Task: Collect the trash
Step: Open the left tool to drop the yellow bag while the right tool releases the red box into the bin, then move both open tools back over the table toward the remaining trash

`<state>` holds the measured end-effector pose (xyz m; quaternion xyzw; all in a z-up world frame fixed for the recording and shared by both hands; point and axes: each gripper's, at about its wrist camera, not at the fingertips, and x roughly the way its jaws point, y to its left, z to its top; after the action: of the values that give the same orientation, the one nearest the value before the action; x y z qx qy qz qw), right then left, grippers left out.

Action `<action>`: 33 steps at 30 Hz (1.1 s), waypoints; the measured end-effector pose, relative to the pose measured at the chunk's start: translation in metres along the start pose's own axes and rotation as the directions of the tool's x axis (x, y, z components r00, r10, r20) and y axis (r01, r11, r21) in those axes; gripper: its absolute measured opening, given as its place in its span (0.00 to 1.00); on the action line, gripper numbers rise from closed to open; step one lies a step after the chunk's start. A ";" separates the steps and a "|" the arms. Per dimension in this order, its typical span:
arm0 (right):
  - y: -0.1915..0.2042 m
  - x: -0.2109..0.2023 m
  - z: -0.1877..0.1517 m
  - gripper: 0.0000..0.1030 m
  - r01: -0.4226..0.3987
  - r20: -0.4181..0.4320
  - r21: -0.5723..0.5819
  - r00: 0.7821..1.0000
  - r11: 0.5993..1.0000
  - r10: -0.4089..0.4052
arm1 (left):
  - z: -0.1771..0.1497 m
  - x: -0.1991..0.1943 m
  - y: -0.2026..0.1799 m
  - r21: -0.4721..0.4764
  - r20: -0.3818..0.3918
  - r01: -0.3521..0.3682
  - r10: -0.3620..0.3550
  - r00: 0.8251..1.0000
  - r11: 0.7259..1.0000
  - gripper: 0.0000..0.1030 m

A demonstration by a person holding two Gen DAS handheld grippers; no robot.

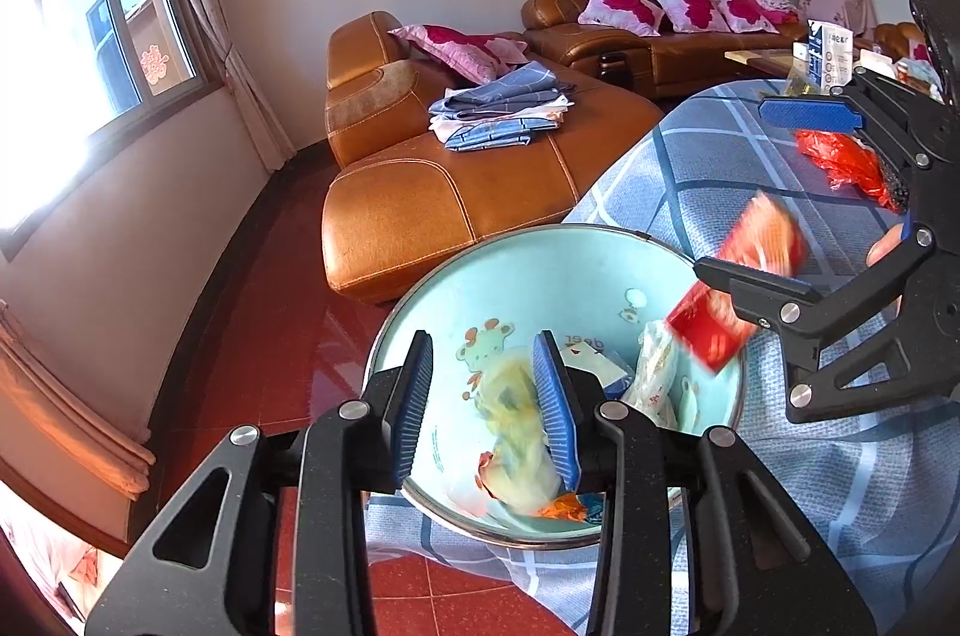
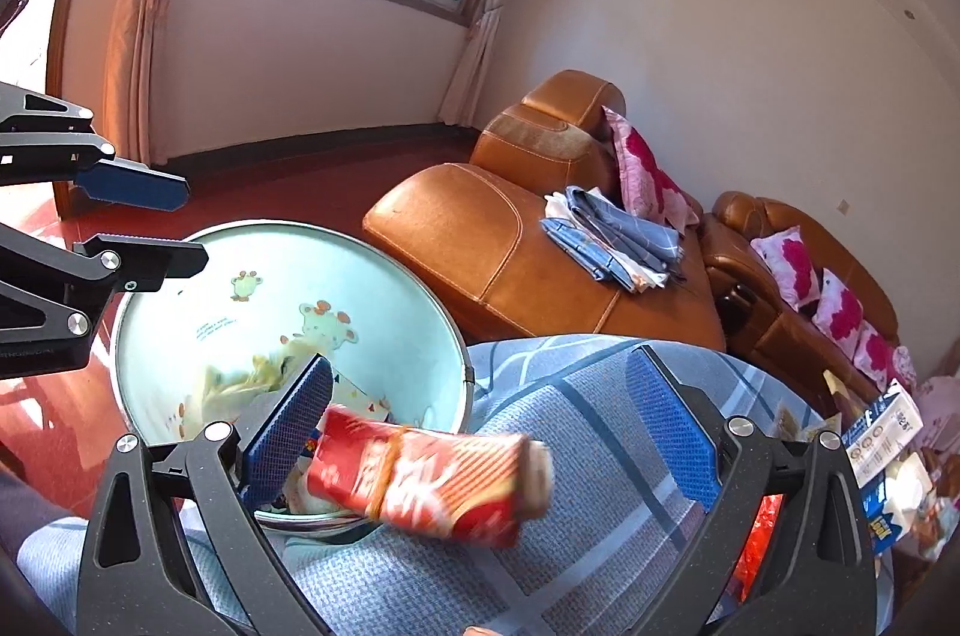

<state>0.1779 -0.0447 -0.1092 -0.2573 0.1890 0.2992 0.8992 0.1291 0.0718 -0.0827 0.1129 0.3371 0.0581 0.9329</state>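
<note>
Jaws, right gripper (image 2: 480, 432): spread wide, gripping nothing; red snack packet (image 2: 432, 480) blurred between the blue pads, touching neither as far as can be told, apparently in free fall.
Jaws, left gripper (image 1: 486, 402): parted, nothing pinched; yellowish wrapper (image 1: 516, 450) smeared by motion in the gap, seemingly dropping into the bin.
Trash bin (image 2: 180, 240): pale blue inside with cartoon animals, metal rim, standing on the red tile floor against the draped edge of the blue plaid cloth (image 2: 600, 546).
Already inside: white crumpled wrapper (image 1: 654, 372), an orange scrap (image 1: 564, 507) near the bottom, a card-like piece; exact count unclear.
Packet position: in the left wrist view, over the bin's right rim, partly above the cloth rather than the opening.
Risk one: packet striking the rim and landing on the cloth or floor, caused by release too far toward the cloth side.
Risk two: light yellowish wrapper drifting off course or catching on a left pad, caused by its low weight.
Risk three: grippers knocking together, both crowded over one opening.
Still to collect: red plastic bag (image 1: 846, 162) on the cloth beyond the right gripper; blue and white carton (image 2: 882, 432) farther off, trash or not unclear.
Surroundings: brown leather sofa (image 1: 456, 192) with folded bedding (image 1: 498, 114), well apart from the bin.
</note>
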 end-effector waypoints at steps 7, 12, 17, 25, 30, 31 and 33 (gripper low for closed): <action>-0.001 0.000 0.000 0.94 0.007 0.001 0.007 1.000 1.000 -0.007 | 0.000 0.001 0.001 -0.004 0.005 -0.002 0.002 1.000 1.000 0.39; 0.004 -0.001 -0.001 0.94 0.014 0.002 -0.009 1.000 1.000 -0.014 | -0.001 0.000 0.001 -0.003 0.006 -0.002 0.002 1.000 1.000 0.39; 0.001 -0.003 -0.001 0.94 0.017 0.000 0.006 1.000 1.000 -0.017 | -0.002 0.002 0.002 -0.003 0.003 0.000 0.000 1.000 1.000 0.39; -0.002 -0.002 -0.002 0.94 0.029 -0.001 0.017 1.000 0.999 -0.029 | -0.004 0.001 0.000 0.001 0.002 0.006 -0.006 1.000 1.000 0.39; -0.002 -0.002 -0.002 0.94 0.034 0.001 0.018 0.999 0.999 -0.034 | -0.004 0.001 0.000 -0.001 0.004 0.007 -0.007 1.000 1.000 0.41; -0.002 -0.003 -0.002 0.94 0.037 0.002 0.018 0.999 0.999 -0.037 | -0.004 0.001 -0.001 -0.001 0.005 0.007 -0.007 1.000 1.000 0.42; -0.004 -0.003 -0.002 0.94 0.041 0.004 0.020 0.999 0.999 -0.041 | -0.004 0.001 -0.002 -0.002 0.009 0.009 -0.009 1.000 1.000 0.45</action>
<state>0.1772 -0.0500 -0.1080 -0.2516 0.1846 0.2796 0.9080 0.1270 0.0708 -0.0871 0.1108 0.3336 0.0536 0.9347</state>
